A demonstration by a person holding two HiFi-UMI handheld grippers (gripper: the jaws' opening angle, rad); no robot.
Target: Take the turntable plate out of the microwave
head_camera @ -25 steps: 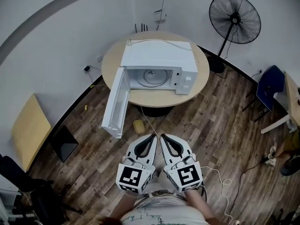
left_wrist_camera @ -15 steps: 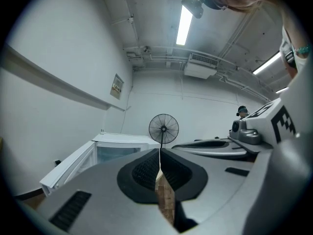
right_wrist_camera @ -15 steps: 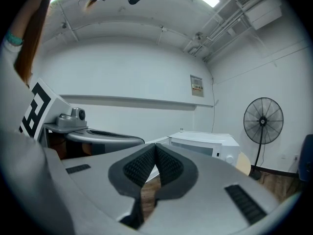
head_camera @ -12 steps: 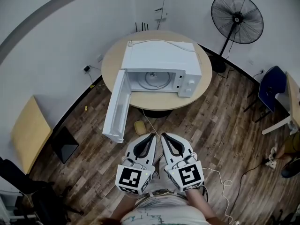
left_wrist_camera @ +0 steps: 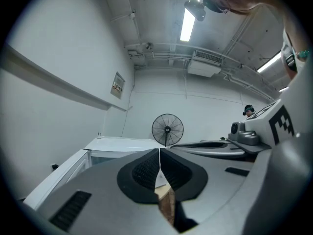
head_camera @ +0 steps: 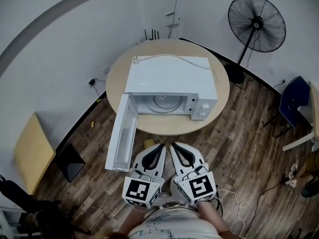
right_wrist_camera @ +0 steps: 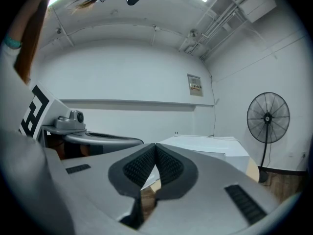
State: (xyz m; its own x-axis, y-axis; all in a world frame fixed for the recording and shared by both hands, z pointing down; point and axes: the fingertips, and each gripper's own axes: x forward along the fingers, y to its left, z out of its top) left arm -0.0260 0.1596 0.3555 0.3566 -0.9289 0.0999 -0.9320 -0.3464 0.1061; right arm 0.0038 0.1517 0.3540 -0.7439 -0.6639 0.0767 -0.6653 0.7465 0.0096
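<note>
Turntable plate (head_camera: 163,102) partly behind microwave top (head_camera: 169,76)

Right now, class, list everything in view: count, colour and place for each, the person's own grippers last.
White box-shaped microwave: one, white, on the table, door swung open.
Round glass turntable plate: one, clear, inside the microwave.
Round wooden table: one, tan, room centre.
Black pedestal fan: one, black, by the far wall.
Blue chair: one, blue, right edge.
Left gripper: one, grey, shut, empty, bottom centre.
Right gripper: one, grey, shut, empty, beside it.
</note>
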